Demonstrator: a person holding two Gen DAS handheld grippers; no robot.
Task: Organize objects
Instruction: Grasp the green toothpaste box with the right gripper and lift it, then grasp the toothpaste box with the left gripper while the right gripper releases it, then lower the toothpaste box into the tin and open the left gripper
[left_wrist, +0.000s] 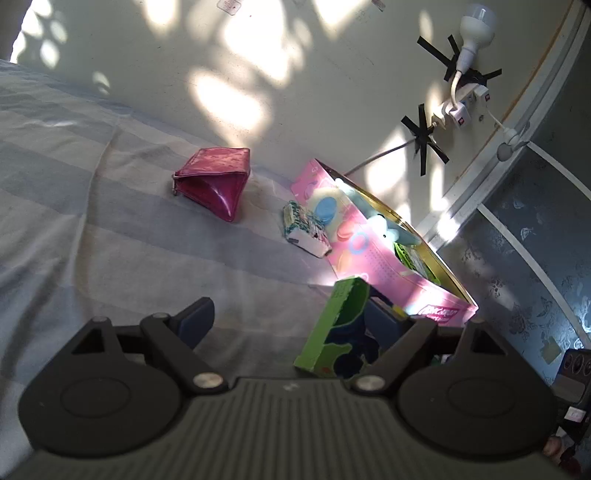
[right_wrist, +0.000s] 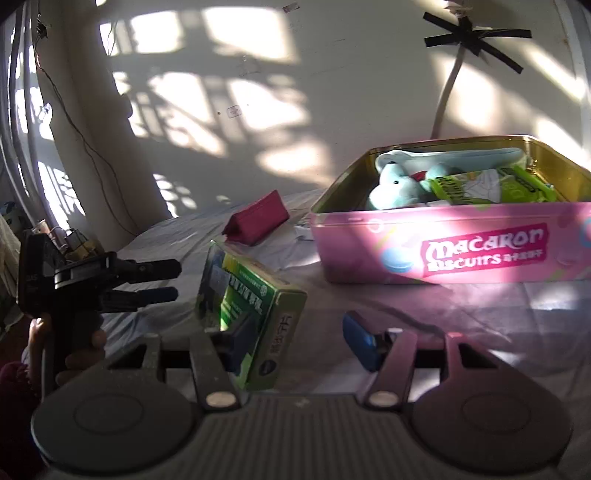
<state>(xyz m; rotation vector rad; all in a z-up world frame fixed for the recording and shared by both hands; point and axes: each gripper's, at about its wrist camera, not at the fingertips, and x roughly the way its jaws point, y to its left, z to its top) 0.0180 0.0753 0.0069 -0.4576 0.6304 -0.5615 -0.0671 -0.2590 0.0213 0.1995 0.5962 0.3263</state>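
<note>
The green box (right_wrist: 255, 317) stands between the spread jaws of the right gripper (right_wrist: 295, 343), against its left finger, long axis upright.

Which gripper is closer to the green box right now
Right. The right gripper has one of its fingers against the green box, open around it. The left gripper hovers apart, to the box's left.
</note>
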